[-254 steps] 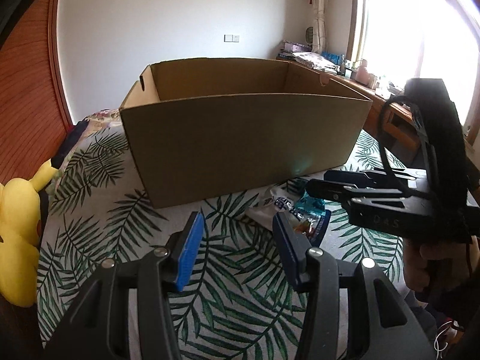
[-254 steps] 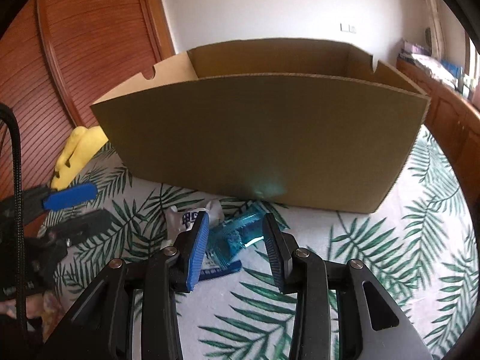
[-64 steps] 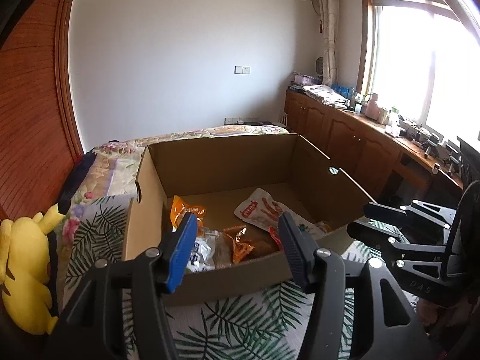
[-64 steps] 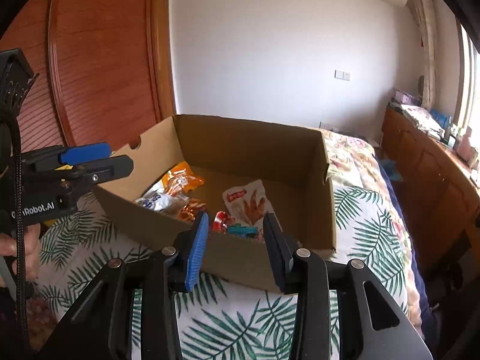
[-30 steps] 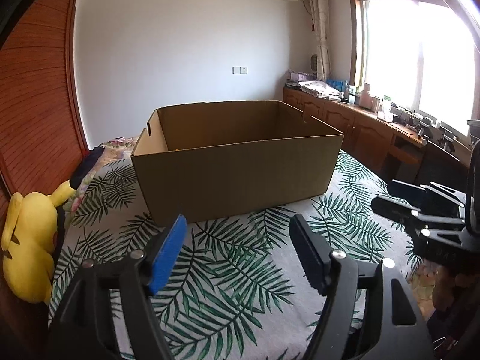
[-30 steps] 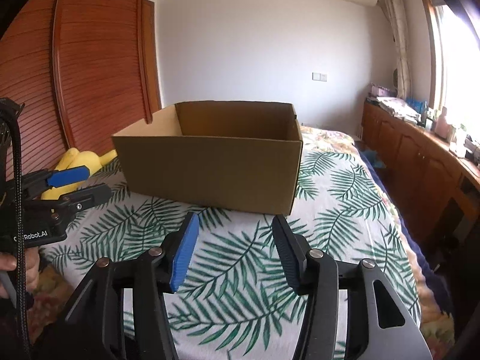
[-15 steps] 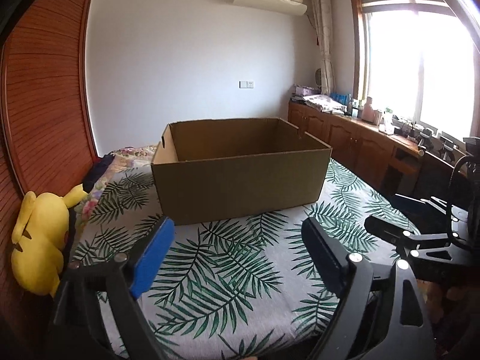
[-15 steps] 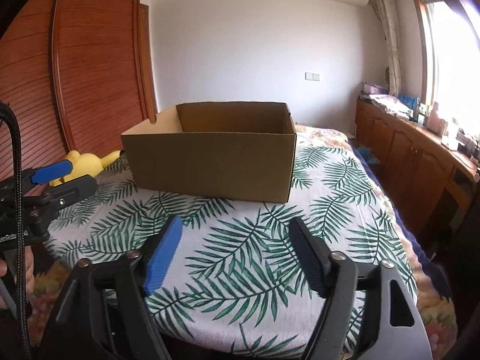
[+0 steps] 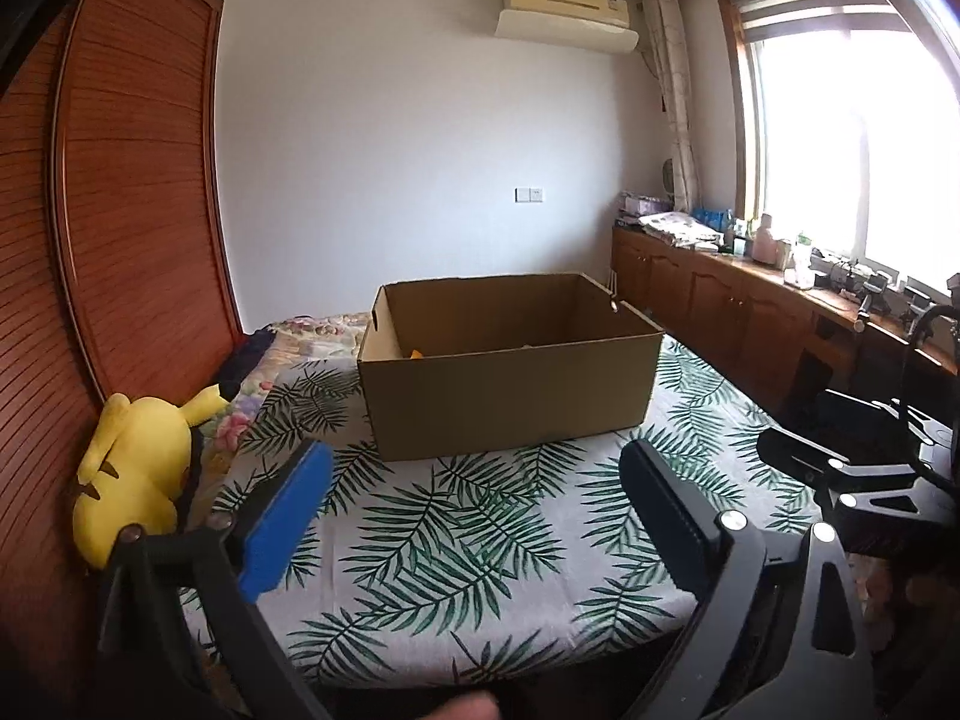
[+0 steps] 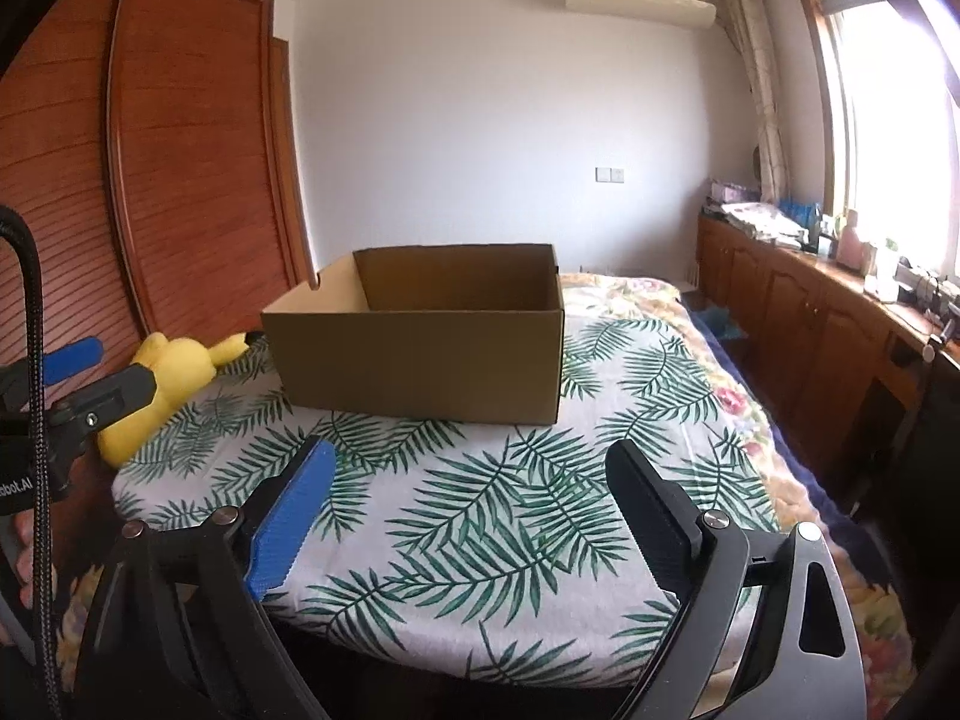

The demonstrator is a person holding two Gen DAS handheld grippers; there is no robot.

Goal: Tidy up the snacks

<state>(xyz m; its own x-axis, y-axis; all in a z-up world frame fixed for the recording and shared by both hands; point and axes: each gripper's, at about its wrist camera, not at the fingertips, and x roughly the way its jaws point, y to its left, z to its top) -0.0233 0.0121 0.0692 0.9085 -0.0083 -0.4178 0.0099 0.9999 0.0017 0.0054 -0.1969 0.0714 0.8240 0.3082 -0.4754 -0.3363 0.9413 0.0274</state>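
In the left wrist view, a red-brown slatted wooden wardrobe [image 9: 120, 228] fills the left edge of the frame. Below it, at lower left, a yellow plush toy [image 9: 135, 456] lies on the edge of the white bedspread printed with green palm leaves [image 9: 480, 540]. At the frame's centre stands the open brown cardboard box [image 9: 510, 378], resting on the bedspread; over its near wall only a small orange scrap of a snack packet [image 9: 415, 353] shows inside. In the foreground the left gripper [image 9: 474, 480] has just been opening: its jaws stand wide apart with nothing between them, one blue pad at lower left, one black finger at lower right. At the right edge the black right gripper [image 9: 840, 468] shows side-on.

In the right wrist view, the left gripper [image 10: 90, 372] pokes in from the left edge, with a person's hand [image 10: 24, 558] below it. The box [image 10: 420, 354] sits just left of centre, well clear of the right gripper [image 10: 468, 474], whose jaws have likewise just been opening and stand spread wide and empty. Dark wooden cabinets [image 10: 810, 324] run along the right under the window.
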